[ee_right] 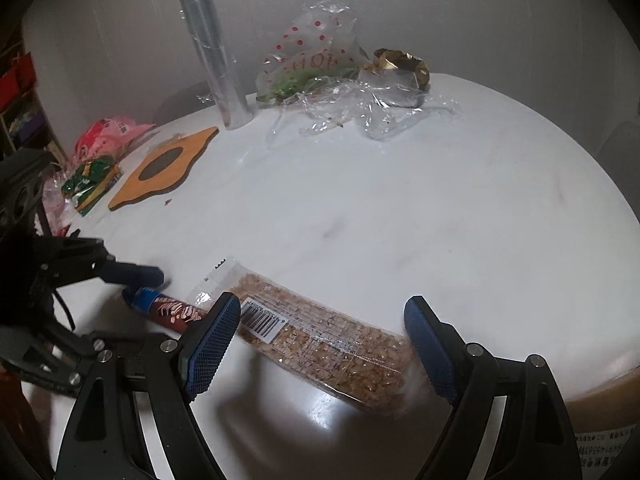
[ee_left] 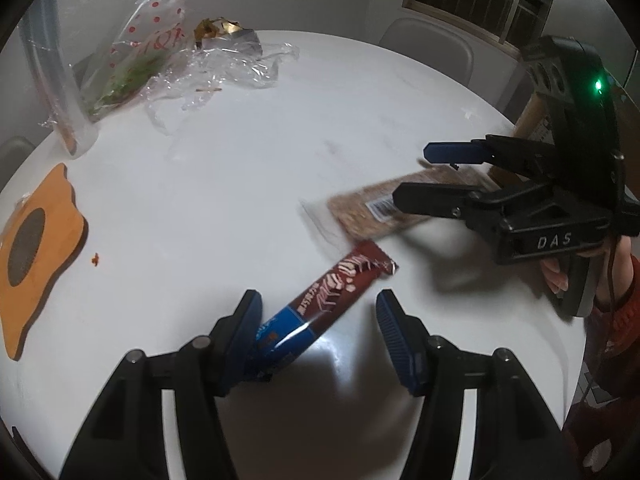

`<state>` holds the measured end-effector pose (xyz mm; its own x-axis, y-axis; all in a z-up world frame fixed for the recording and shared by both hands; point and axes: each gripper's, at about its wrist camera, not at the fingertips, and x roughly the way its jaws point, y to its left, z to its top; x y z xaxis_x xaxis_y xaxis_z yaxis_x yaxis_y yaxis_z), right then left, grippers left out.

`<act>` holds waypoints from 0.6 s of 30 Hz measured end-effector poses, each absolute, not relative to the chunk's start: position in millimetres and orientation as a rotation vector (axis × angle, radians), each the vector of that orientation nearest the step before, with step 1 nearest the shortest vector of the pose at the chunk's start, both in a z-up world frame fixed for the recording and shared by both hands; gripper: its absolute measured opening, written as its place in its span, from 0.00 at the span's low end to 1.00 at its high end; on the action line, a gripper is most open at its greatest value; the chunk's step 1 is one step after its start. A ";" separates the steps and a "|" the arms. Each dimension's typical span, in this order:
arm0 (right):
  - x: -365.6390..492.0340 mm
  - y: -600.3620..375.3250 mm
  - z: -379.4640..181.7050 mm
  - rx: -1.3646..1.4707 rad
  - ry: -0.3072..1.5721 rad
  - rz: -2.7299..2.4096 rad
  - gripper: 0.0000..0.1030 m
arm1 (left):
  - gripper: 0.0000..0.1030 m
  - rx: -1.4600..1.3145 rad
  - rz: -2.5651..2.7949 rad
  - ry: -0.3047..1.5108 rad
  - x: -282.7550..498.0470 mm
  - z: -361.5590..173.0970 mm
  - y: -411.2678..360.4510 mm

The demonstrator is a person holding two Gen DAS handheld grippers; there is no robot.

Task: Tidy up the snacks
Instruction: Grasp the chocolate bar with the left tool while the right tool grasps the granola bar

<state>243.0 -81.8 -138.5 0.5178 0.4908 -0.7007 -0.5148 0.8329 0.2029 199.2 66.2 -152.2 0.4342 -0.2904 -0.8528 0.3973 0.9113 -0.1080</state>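
Covering most of both views, white round table (ee_left: pixel 248 184) against pale wall (ee_right: pixel 440 8).

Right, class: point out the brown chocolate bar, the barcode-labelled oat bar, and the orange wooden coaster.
chocolate bar (ee_left: pixel 344 284): left wrist view, on the brown wrapper's middle.
oat bar (ee_right: pixel 320 344): right wrist view, on the clear wrapper's middle.
orange wooden coaster (ee_left: pixel 56 220): left wrist view, on its bare orange wood.

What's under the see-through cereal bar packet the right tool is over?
The cereal bar packet lies flat on the white table; nothing shows through beneath it. The brown snack stick lies beside its left end. The right tool, open, straddles it; the contact underneath is hidden.
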 end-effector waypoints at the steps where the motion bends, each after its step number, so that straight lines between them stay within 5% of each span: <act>1: 242.5 -81.9 -138.6 -0.030 0.834 0.606 0.80 | 0.54 0.115 -0.431 1.038 197.9 -152.1 66.3; 18: 216.4 -81.8 -141.2 -0.013 0.863 0.642 0.80 | 0.54 0.100 -0.445 1.057 165.1 -154.6 66.1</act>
<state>216.4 -81.8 -141.2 0.4757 0.5197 -0.7097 -0.5301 0.8132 0.2402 165.1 66.1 -154.6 0.4119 -0.3057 -0.8584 0.3999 0.9071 -0.1312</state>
